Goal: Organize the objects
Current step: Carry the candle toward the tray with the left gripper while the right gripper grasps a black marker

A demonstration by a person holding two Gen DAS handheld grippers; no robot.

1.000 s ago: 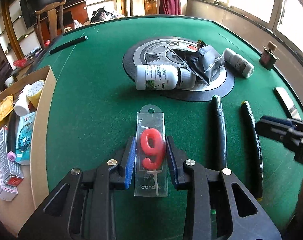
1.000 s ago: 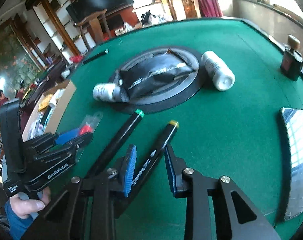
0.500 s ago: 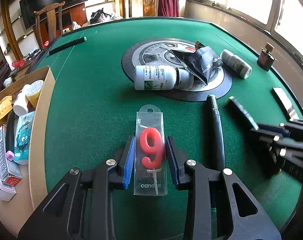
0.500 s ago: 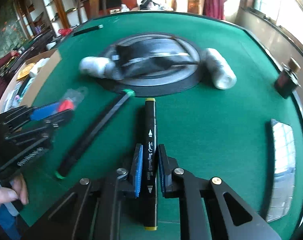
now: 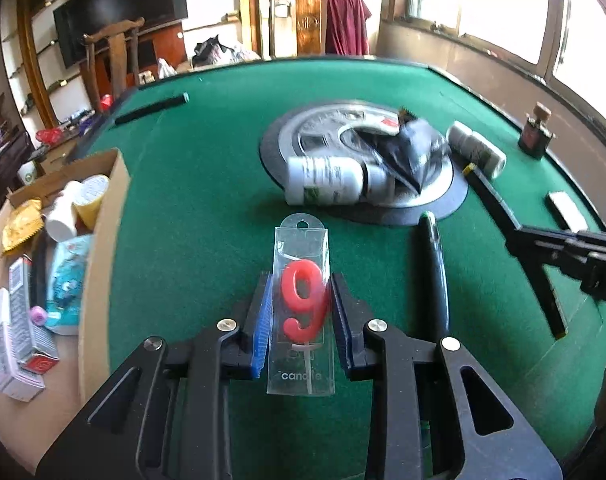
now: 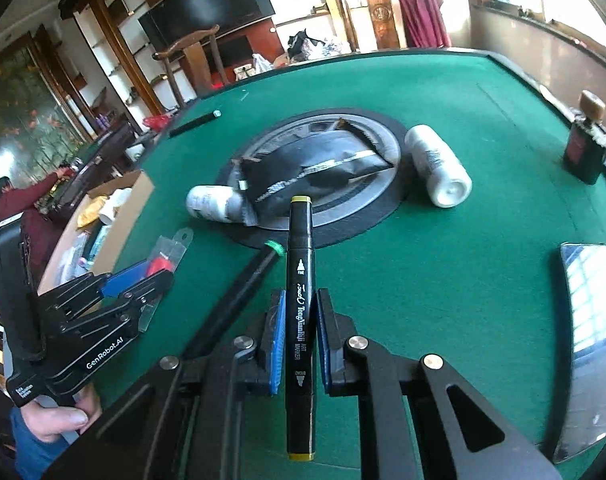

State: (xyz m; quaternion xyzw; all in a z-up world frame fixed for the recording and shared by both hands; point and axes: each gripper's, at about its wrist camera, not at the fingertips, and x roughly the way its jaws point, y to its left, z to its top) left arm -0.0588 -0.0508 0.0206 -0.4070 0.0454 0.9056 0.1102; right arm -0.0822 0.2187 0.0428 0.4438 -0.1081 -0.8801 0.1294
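The left gripper (image 5: 301,312) clamps the clear candle pack (image 5: 301,304) with its red "9" between narrowly set jaws, above the green table (image 5: 203,200); the right gripper (image 6: 299,340) clamps the black art marker (image 6: 300,320) at mid-barrel, jaws narrow, marker raised off the felt. Only the left wrist view shows the contents of the cardboard box (image 5: 103,240) at the table's left edge; only the right wrist view shows the hand (image 6: 59,420) holding the left gripper; a second, green-capped marker (image 6: 239,292) lies on the felt between both grippers.
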